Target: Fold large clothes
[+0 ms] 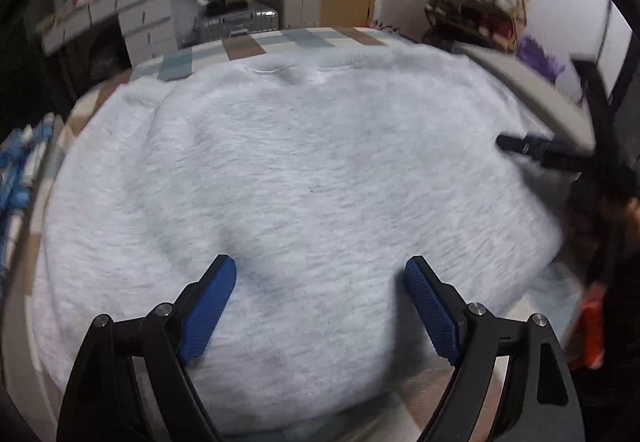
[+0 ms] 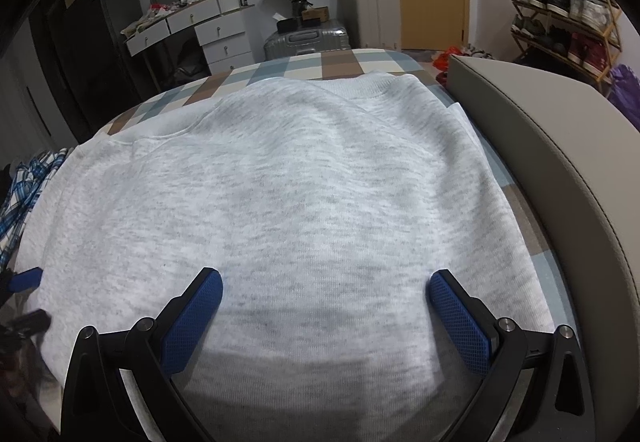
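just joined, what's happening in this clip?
A person holds a pair of tongs in each hand over a large light grey fleece sweatshirt spread flat on a bed with a blue, brown and cream checked cover. The left tongs and the right tongs are both open above the near part of the sweatshirt, gripping nothing. No fold is visible yet; the ribbed edge lies at the far side. A blue plaid garment sits at the left edge of the bed.

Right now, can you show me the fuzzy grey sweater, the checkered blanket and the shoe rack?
grey sweater (image 2: 288, 178), right wrist view, middle of its body.
checkered blanket (image 2: 336, 62), right wrist view, brown square beyond the sweater.
shoe rack (image 2: 560, 18), right wrist view, a middle shelf.
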A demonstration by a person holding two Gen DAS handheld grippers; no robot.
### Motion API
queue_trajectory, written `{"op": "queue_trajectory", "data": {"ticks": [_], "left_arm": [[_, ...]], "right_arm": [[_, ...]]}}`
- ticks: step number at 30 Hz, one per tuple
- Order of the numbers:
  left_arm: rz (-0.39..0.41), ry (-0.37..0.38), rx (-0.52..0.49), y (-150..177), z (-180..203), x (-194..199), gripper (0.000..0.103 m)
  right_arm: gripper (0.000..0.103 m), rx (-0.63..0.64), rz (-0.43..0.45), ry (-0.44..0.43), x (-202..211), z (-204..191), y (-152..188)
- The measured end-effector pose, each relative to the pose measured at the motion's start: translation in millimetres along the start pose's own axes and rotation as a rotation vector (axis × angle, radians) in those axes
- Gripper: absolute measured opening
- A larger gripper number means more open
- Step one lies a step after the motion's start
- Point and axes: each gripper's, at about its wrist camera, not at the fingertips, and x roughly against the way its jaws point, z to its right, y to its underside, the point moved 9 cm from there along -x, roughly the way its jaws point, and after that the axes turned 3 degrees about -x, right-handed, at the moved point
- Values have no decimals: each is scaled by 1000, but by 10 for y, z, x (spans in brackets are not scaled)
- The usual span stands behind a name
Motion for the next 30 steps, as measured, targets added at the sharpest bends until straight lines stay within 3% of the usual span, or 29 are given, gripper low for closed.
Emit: {"op": "queue_trajectory", "data": {"ticks": [6,9,11,12,14,23,25,30], "left_arm": [[-10,13,43,93,-97,216,83],[36,57,30,-12,69,293,83],[24,63,-12,-42,205,196,84],[-5,27,-49,-1,251,85,84],[27,-20,-101,60,274,67,85],[67,39,-27,176,95,291,85],[75,49,-3,124,92,343,85],[94,22,30,-37,-47,235,85]], "right_arm": [[103,1,-3,-9,-3,4,1],[103,3,-3,-6,-3,4,1],[103,3,-2,-6,-2,6,2],[103,3,-3,-6,-2,5,2],[103,4,-3,-6,-2,6,2],[103,-4,-27,48,48,-50,0],[103,22,-27,48,141,-189,-3],[103,186,-43,-80,248,-970,194]]}}
